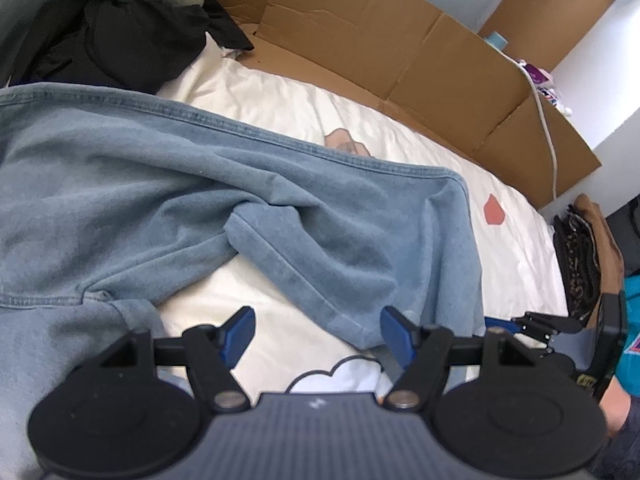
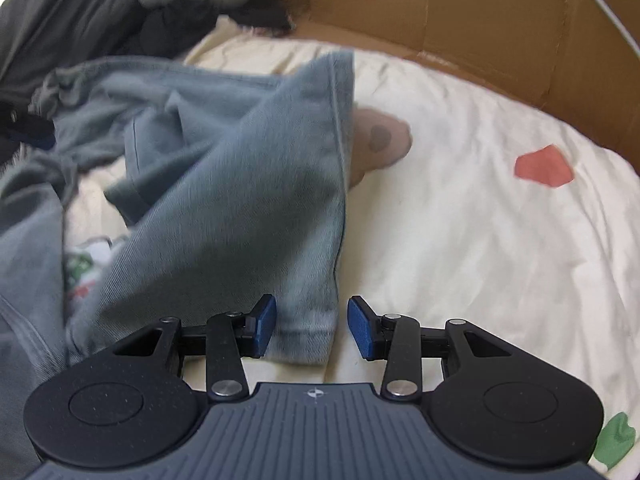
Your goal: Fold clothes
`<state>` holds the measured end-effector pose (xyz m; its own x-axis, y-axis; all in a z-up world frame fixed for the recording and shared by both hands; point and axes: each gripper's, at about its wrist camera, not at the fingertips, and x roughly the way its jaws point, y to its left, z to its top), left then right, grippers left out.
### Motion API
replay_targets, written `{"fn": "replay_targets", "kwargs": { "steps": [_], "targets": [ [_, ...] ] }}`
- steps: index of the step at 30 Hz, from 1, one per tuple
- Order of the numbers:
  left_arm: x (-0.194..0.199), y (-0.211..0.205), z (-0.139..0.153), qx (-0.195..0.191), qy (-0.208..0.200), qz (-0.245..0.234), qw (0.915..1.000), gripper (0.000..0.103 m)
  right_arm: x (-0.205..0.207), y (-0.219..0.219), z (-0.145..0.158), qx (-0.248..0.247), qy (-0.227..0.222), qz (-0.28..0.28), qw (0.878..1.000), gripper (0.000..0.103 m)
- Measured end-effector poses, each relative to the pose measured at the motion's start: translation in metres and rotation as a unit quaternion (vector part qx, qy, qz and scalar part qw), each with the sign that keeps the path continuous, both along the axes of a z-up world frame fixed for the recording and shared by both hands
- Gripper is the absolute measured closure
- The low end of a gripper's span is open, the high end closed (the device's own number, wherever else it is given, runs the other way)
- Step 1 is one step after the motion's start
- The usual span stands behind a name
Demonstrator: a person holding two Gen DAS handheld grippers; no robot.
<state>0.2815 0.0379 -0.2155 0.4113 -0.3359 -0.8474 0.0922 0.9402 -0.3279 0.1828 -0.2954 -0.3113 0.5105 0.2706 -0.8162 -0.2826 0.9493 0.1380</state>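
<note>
A light blue sweatshirt (image 1: 168,184) lies rumpled on a white bed sheet (image 1: 280,96). My left gripper (image 1: 318,334) stands open over the sheet, and a folded corner of the sweatshirt reaches down beside its right pad (image 1: 396,332). In the right wrist view, one end of the sweatshirt (image 2: 248,200) runs down to a hem lying between the fingers of my right gripper (image 2: 312,326). That gripper is open, with a gap showing between the cloth and its right pad (image 2: 360,328). The right gripper (image 1: 532,324) also shows at the right edge of the left wrist view.
Flattened brown cardboard (image 1: 400,40) stands along the bed's far side, with a white cable (image 1: 548,120) over it. A heap of dark and grey clothes (image 1: 120,32) sits at the back left. A stack of dark folded clothes (image 1: 576,256) lies at the right edge. The sheet (image 2: 480,240) has coloured prints.
</note>
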Motion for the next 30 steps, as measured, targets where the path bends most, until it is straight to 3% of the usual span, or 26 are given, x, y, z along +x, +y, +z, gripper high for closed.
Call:
{"fn": "replay_targets", "kwargs": {
  "steps": [7, 15, 30],
  "targets": [
    [0.001, 0.003, 0.000, 0.007, -0.004, 0.009, 0.9999, 0.031, -0.002, -0.024, -0.005, -0.031, 0.006, -0.050, 0.998, 0.056],
    [0.000, 0.005, 0.000, 0.016, -0.002, 0.012, 0.9998, 0.031, -0.003, -0.005, -0.005, -0.033, -0.002, -0.023, 0.999, 0.057],
    [0.001, 0.008, -0.004, 0.015, 0.007, 0.009, 0.9998, 0.031, -0.009, -0.004, 0.001, -0.030, -0.006, -0.029, 0.999, 0.057]
  ]
}}
